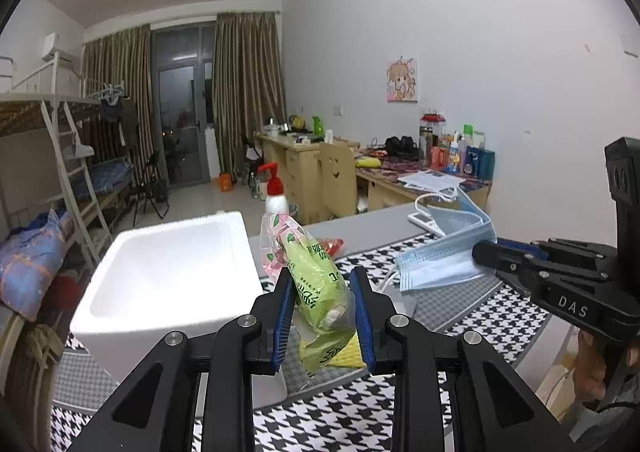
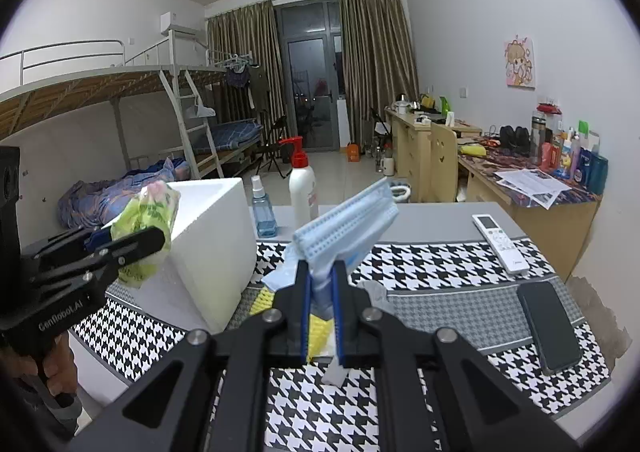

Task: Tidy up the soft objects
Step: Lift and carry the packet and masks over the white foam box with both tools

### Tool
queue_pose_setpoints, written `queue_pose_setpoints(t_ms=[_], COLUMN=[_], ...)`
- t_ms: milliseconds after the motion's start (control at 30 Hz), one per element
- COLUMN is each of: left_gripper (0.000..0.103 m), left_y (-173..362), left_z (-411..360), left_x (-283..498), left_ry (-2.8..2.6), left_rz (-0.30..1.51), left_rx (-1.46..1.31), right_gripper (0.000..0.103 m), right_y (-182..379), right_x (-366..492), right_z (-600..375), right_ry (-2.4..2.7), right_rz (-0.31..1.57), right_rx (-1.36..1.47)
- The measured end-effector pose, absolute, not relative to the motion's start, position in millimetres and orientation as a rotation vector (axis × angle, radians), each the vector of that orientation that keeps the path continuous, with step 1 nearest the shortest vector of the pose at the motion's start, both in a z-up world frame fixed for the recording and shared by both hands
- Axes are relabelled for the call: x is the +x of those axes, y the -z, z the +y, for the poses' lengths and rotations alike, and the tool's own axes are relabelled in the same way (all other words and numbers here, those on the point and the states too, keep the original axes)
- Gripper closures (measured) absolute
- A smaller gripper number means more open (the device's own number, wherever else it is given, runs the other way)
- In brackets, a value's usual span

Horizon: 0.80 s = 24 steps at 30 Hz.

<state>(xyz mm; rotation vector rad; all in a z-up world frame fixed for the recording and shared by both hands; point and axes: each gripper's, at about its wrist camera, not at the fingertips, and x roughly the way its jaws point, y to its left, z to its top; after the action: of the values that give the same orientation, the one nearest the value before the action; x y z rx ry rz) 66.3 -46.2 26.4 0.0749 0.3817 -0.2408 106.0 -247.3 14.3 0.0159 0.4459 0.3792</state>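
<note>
1. The left gripper (image 1: pixel 323 316), low in the middle of the left wrist view, has its blue-padded jaws pressed against a soft green tissue pack in clear plastic wrap (image 1: pixel 318 284), held up off the table.
2. In the same view the pack's top, with a pink floral print, rises to mid-frame just right of the white foam box (image 1: pixel 168 280), which fills the lower left.
3. The right gripper (image 2: pixel 320 316), at the lower centre of the right wrist view, has its jaws clamped on a stack of light blue pleated face masks (image 2: pixel 346 226); the stack slants up toward the frame's middle.
4. Below the masks, a yellow sponge-like piece (image 2: pixel 318 332) shows between the jaws, lying on the black-and-white houndstooth cloth (image 2: pixel 420 264).
5. Behind the foam box stand a white pump bottle with red top (image 2: pixel 302 183) and a small blue spray bottle (image 2: pixel 262 211).
6. At the right of that view lie a white remote control (image 2: pixel 498 242) and a black phone (image 2: pixel 548 326), apart from each other.
</note>
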Motion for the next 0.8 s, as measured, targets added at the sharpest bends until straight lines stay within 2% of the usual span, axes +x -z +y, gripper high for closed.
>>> queue_pose_setpoints(t_ms=[800], left_gripper=[0.073], left_y=[-53.9], left_z=[-27.5], left_x=[84.7], left_ry=[0.198], left_rz=[0.308], left_rx=[0.067], right_gripper=[0.09], right_y=[-40.1], right_x=[121.6], right_z=[-230.5], right_ry=[-0.418], right_rz=[0.371], right_rx=[0.022])
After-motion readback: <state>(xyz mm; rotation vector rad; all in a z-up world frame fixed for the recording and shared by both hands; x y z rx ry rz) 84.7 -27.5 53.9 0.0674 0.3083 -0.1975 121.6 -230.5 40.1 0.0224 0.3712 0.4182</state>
